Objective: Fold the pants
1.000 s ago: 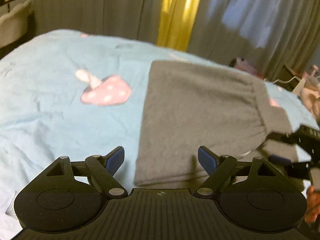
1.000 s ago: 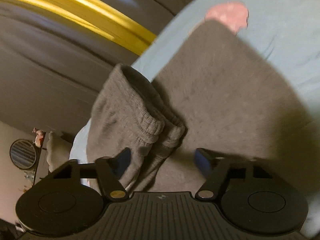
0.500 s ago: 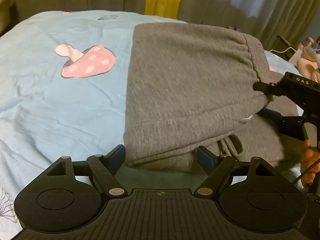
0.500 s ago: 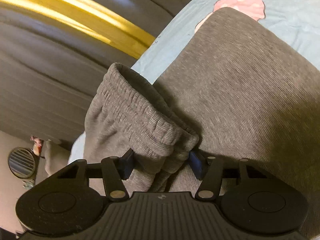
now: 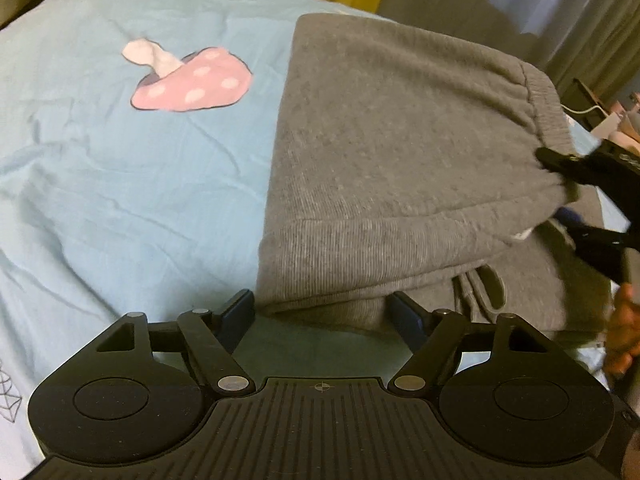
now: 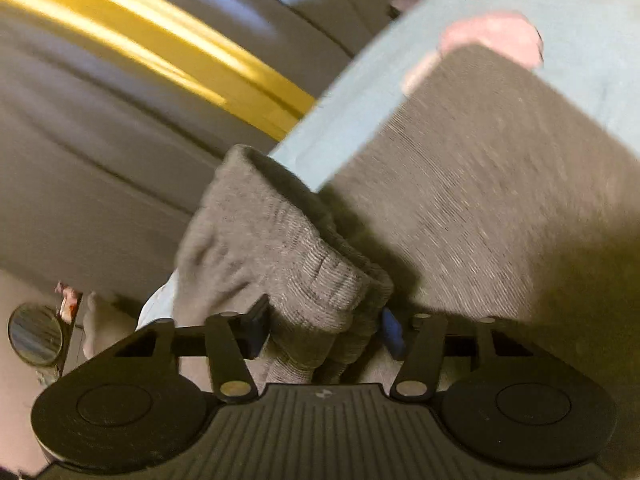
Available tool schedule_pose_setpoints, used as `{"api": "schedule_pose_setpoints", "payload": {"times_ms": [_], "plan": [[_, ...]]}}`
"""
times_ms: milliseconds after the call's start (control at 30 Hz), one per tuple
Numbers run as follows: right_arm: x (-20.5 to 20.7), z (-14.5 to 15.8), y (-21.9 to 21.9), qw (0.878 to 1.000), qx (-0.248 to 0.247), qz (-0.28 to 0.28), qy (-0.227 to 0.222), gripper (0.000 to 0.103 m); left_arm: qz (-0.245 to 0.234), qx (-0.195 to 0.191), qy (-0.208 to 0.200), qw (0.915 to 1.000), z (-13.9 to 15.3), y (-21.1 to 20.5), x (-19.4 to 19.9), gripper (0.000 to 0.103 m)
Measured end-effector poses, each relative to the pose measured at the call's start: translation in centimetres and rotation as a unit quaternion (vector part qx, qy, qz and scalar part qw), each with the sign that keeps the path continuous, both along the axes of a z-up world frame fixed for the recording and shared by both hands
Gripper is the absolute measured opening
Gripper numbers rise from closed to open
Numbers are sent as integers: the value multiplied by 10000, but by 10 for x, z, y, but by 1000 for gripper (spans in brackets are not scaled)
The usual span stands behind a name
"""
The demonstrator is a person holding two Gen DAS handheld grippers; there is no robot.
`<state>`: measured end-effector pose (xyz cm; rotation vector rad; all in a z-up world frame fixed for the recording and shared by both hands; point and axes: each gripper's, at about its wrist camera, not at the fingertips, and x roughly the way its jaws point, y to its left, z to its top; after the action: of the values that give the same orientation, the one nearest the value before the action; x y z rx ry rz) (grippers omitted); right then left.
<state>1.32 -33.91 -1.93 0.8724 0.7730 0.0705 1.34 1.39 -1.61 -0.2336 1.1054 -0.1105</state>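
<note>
Left gripper [image 5: 324,314] spread wide, the near folded corner of the grey pants [image 5: 384,168] sitting between the pads and not clamped; whether either pad touches the cloth cannot be told. Right gripper [image 6: 324,330] closed in on the bunched ribbed waistband [image 6: 304,276], cloth filling the gap between its pads and lifted off the bed.

Beyond the left fingers, pants lying on the light blue bedsheet [image 5: 100,184], doubled over into a thick pad with a neat fold edge close ahead and a drawstring loop [image 5: 494,284] poking out to the right of the right-hand finger. Further left of the fingers, a pink mushroom print [image 5: 192,84] on the sheet. Past everything, grey curtains with a yellow strip [image 6: 160,52].

Judged well along: legs already stacked, at least one fold made. Left to do, most likely: carrying the held waistband end across, setting it down, squaring the edges, tucking the drawstring.

No readable writing or brand anywhere; the small white tag [image 5: 522,235] at the waistband too blurred to read.
</note>
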Motion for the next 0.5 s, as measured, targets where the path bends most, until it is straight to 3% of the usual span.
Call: {"api": "schedule_pose_setpoints", "payload": {"times_ms": [67,333,367,400,500], "plan": [[-9,17,1,9995,-53,96,-296,40,8,21,-20,10000,0,0,0,77],[-37,86,17,9912,-65,81,-1321,37,-128,372,-39,9992,3,-10,-2,76],[-41,93,16,9903,-31,44,-1391,37,-74,346,-63,9994,3,-9,-1,71],[-44,98,14,9892,15,31,-1466,37,9,243,-106,9996,3,-7,-1,55],[-58,112,3,9864,-35,-67,-1643,38,248,-318,-171,9990,1,7,-1,26]]}}
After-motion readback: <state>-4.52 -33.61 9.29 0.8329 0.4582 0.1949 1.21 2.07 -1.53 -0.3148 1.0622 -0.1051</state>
